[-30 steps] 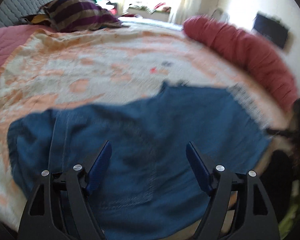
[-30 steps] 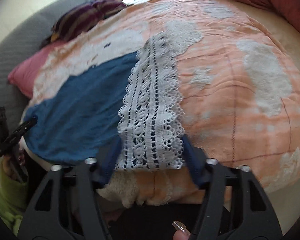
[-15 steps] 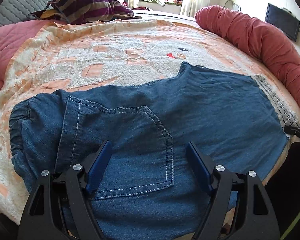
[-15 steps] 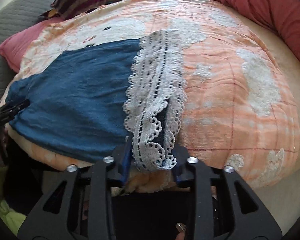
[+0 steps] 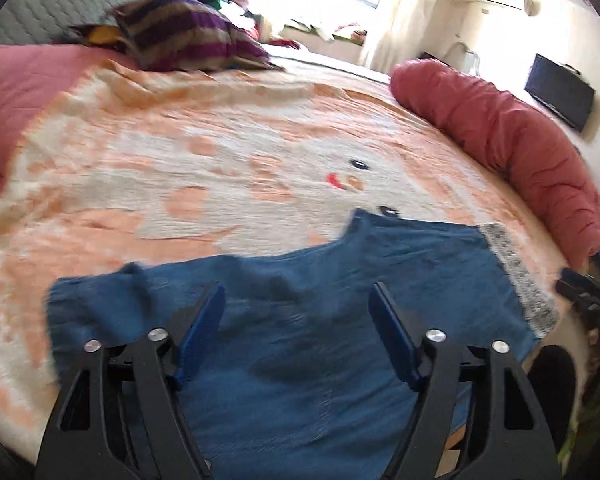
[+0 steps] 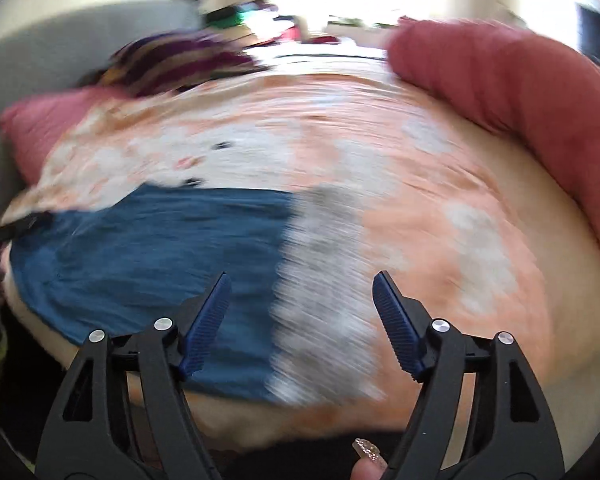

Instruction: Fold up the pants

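Only the right wrist view shows a fingertip (image 6: pixel 366 467), beneath the just-released right claw (image 6: pixel 300 286) over pants (image 6: pixel 160 248).

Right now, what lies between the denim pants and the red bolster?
In the left wrist view, the pants end in lace trim; then bare blanket reaches the bolster.

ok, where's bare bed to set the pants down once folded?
Free: the wide stretch of bedspread between the pants and the striped pillow, and the strip between the lace hem and the red bolster. Crowded: the head end, with the pillows, and the near edge, which the pants cover.
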A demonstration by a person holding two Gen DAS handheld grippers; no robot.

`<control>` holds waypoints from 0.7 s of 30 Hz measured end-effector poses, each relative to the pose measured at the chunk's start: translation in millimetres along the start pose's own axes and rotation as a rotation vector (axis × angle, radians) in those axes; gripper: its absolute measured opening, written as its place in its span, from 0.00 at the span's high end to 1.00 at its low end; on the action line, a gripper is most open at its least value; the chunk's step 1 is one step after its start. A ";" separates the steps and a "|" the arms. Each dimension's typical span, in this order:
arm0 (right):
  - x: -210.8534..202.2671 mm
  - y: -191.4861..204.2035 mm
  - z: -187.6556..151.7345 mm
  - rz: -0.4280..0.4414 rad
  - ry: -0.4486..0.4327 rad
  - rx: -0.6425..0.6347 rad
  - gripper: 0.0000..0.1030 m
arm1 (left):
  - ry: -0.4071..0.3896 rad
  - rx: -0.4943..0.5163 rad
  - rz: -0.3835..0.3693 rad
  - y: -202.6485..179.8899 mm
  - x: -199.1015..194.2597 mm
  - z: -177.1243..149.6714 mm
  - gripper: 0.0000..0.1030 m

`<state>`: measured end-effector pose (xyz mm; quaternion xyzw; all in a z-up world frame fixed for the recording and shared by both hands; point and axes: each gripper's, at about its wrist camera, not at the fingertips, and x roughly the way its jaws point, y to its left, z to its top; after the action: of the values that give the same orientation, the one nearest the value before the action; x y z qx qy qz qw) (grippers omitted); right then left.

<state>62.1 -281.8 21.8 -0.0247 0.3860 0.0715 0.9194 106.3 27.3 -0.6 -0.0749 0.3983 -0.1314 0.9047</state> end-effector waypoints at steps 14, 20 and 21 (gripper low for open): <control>115.3 48.2 29.8 0.018 0.216 -0.126 0.22 | 0.145 0.001 -0.125 -12.8 82.2 -0.2 0.35; 108.0 14.2 16.6 0.029 0.184 -0.018 0.25 | 0.103 -0.033 -0.072 11.9 72.2 4.3 0.35; 106.9 16.2 14.2 0.016 0.179 -0.032 0.25 | 0.100 -0.049 -0.085 16.5 71.8 5.3 0.35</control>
<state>143.6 -252.4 -44.3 -0.0425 0.4656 0.0826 0.8801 159.7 21.8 -51.4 -0.1071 0.4426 -0.1635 0.8752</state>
